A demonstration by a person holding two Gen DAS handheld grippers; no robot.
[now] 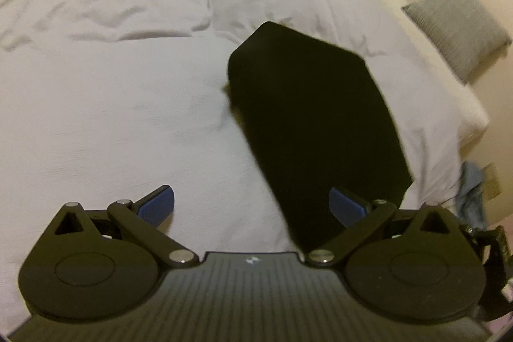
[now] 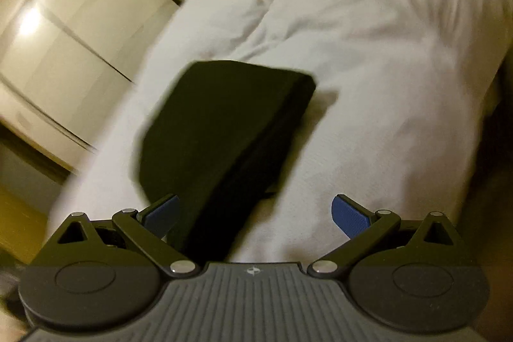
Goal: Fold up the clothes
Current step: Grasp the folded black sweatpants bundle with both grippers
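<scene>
Both the left gripper (image 1: 251, 207) and right gripper (image 2: 255, 215) gaped wide and empty, so the folded black garment (image 1: 307, 124) ahead of the jaws risked unfolding if snagged by one finger.

No words, numbers or brand names can be read in either view. The only sign is a small round pale emblem, too small to make out, on the ribbed body of the left gripper (image 1: 251, 207) and likewise on the right gripper (image 2: 255, 212).
</scene>
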